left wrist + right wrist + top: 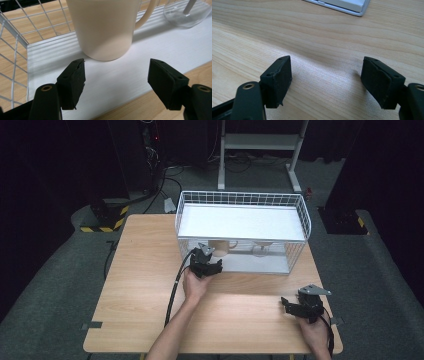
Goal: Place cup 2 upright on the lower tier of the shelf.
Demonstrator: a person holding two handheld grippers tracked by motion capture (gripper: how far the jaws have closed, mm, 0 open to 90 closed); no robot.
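Note:
A cream mug (220, 246) stands upright on the lower shelf of a white wire rack (240, 200), its handle to the right. Beside it, farther right, sits a clear stemmed glass (262, 249). My left gripper (206, 256) is at the rack's open front, just short of the mug. In the left gripper view the mug (105, 27) stands just beyond my left gripper (116, 72), whose jaws are apart with nothing between the pads. The glass (186, 13) shows at the upper right. My right gripper (327, 72) hovers open over bare wood near the table's front right (291, 306).
The rack has a white top shelf (240, 220) over the lower white board (130, 75), and wire walls at its left (15, 50). The wooden table (145, 270) stretches left of and in front of the rack. The rack's base corner (347, 6) lies ahead of the right gripper.

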